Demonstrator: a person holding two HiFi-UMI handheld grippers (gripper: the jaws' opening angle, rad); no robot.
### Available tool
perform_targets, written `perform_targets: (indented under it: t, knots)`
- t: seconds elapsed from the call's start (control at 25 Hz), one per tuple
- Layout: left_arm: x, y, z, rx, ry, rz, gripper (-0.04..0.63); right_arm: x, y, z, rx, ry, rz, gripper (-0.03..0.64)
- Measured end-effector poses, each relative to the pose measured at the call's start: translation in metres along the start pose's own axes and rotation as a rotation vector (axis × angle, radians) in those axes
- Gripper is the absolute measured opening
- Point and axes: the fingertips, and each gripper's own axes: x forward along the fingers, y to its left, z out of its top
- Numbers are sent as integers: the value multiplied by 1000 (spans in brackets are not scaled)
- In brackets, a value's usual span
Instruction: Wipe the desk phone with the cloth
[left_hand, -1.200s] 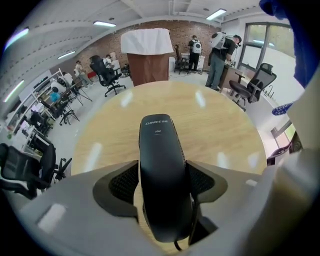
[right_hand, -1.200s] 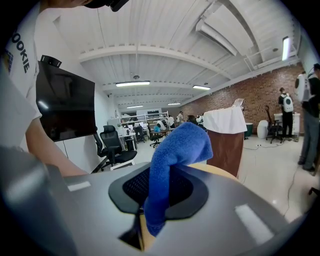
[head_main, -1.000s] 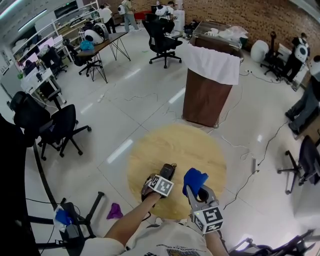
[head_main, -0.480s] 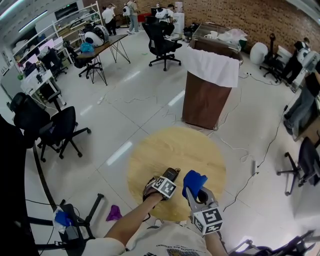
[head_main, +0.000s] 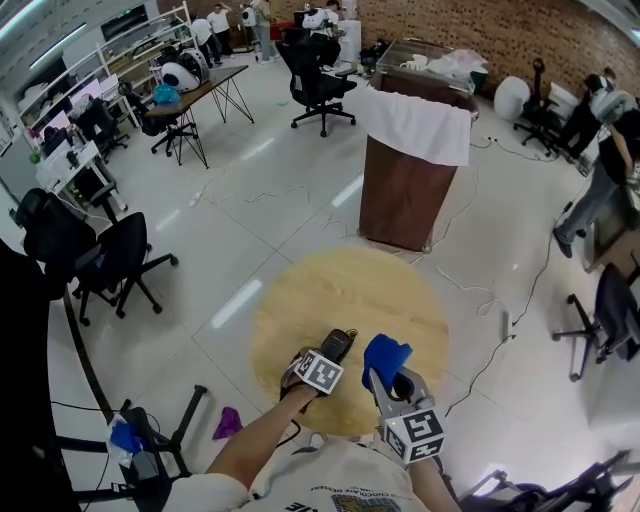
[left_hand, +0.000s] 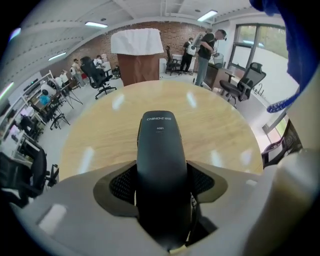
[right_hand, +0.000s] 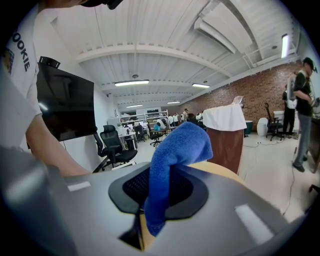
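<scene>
A black phone handset (head_main: 337, 346) lies near the front edge of the round wooden table (head_main: 350, 290). My left gripper (head_main: 326, 358) points steeply down and is shut on it. In the left gripper view the handset (left_hand: 160, 160) fills the gap between the jaws, both pads against its sides, at my left gripper (left_hand: 161, 200). My right gripper (head_main: 391, 374) hovers just right of it, shut on a blue cloth (head_main: 385, 354). The cloth (right_hand: 175, 150) stands up out of my right gripper (right_hand: 157, 200). The phone's base is not in view.
A brown lectern draped in white (head_main: 410, 170) stands beyond the table. Office chairs (head_main: 110, 260) are at the left, and a purple rag (head_main: 228, 422) lies on the floor by a stand. People (head_main: 600, 170) stand at the right, and a cable (head_main: 500, 350) runs along the floor.
Both grippers, the handset and the cloth stay where they were. Only the head view shifts slightly, and the person at the far right has moved.
</scene>
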Motion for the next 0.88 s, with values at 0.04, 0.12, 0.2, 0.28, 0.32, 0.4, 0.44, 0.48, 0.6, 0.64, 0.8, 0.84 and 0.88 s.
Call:
perform_targets:
  t: [0.04,0.12,0.2,0.28,0.32,0.4,0.44,0.48,0.6,0.64,0.8,0.84,0.88]
  knots:
    - [-2,1,0,-28,-12,-11,272,-1,0,0,1,-1,-1,61]
    - [-4,2,-1,-61,-29,-24,267,-3,0,1,2,-1,-1,61]
    - [-6,3,-3,-68,-41,-16,265,-5,1,1,3,0,-2,61]
    - [-9,5,-3,-61,-57,-3,265,-6,2,1,3,-4,-1,61]
    - [-11,5,-1,-58,-67,-2,264,-6,2,3,1,-8,-1,61]
    - [-15,6,2,-66,-82,-7,265,-6,2,5,-2,-13,-1,61]
    - [-16,5,3,-72,-89,-11,264,-7,1,5,-1,-13,-2,61]
    - [-18,4,3,-78,-98,-14,264,-9,1,5,1,-12,-4,61]
    - [-25,-4,5,-110,-134,-39,264,-13,0,3,6,-7,-8,61]
    - [-29,-8,9,-127,-151,-56,264,-14,0,2,8,-7,-7,61]
    - [-55,-15,29,-177,-240,-97,264,-16,1,6,11,-20,-3,61]
    - [-63,-16,34,-182,-264,-101,264,-17,2,8,9,-26,-2,61]
    - [-71,-17,40,-186,-289,-105,264,-18,3,11,6,-32,-1,61]
